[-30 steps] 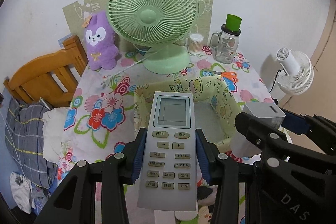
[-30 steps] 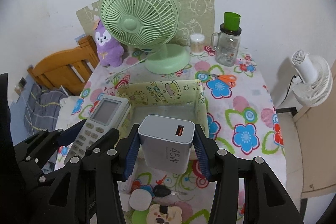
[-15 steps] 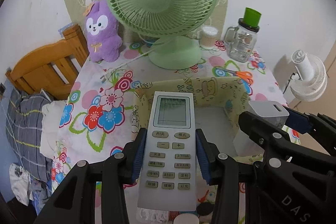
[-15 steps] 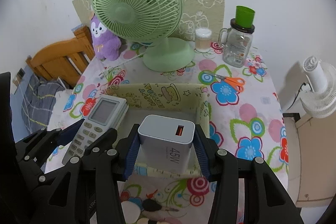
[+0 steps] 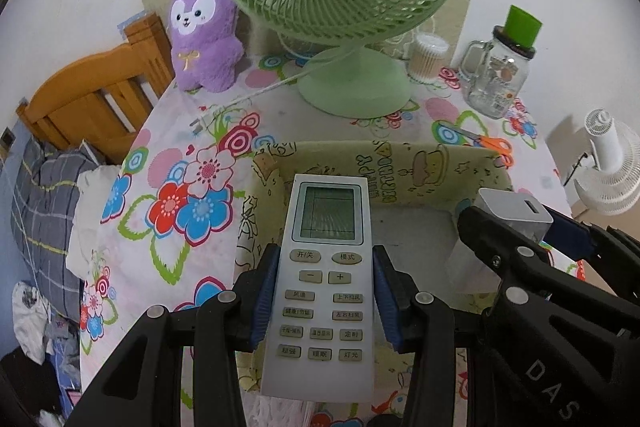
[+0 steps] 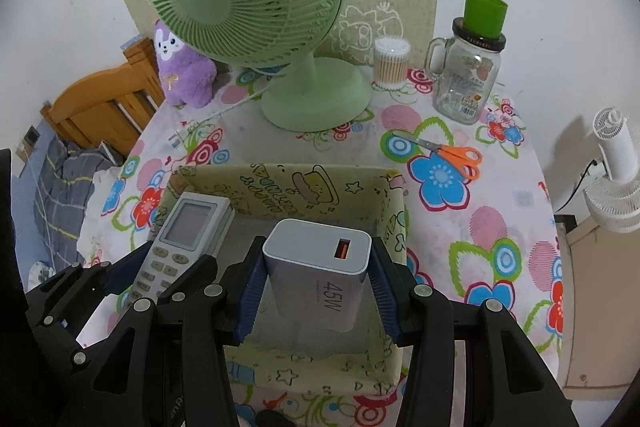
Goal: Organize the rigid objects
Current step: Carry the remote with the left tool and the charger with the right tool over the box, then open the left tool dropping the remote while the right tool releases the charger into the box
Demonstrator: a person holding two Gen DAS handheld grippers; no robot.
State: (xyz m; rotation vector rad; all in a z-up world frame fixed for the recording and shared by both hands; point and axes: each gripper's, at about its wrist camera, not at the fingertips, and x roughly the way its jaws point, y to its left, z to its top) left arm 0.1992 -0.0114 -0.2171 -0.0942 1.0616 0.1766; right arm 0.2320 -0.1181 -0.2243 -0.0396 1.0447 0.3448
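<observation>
My left gripper (image 5: 326,297) is shut on a white remote control (image 5: 326,291), its blue pads pressing both long sides, with the screen end reaching over the left part of a yellow patterned fabric box (image 5: 400,163). My right gripper (image 6: 316,291) is shut on a grey 45W charger block (image 6: 320,275), held above the inside of the same box (image 6: 288,183). The right wrist view also shows the remote (image 6: 186,239) at lower left, and the left wrist view shows the charger (image 5: 510,213) at right. The box floor that I can see is bare.
A floral cloth (image 6: 480,227) covers the table. Behind the box stand a green desk fan (image 6: 256,7), a purple plush (image 5: 202,31), a cotton swab tub (image 6: 390,63) and a glass jar with a green cup (image 6: 468,75). Orange scissors (image 6: 456,155) lie right of the fan. A wooden chair (image 5: 92,95) is left.
Both grippers have come forward and down toward the box. The fan and box look larger and nearer, and both held things now hang over the box opening.
</observation>
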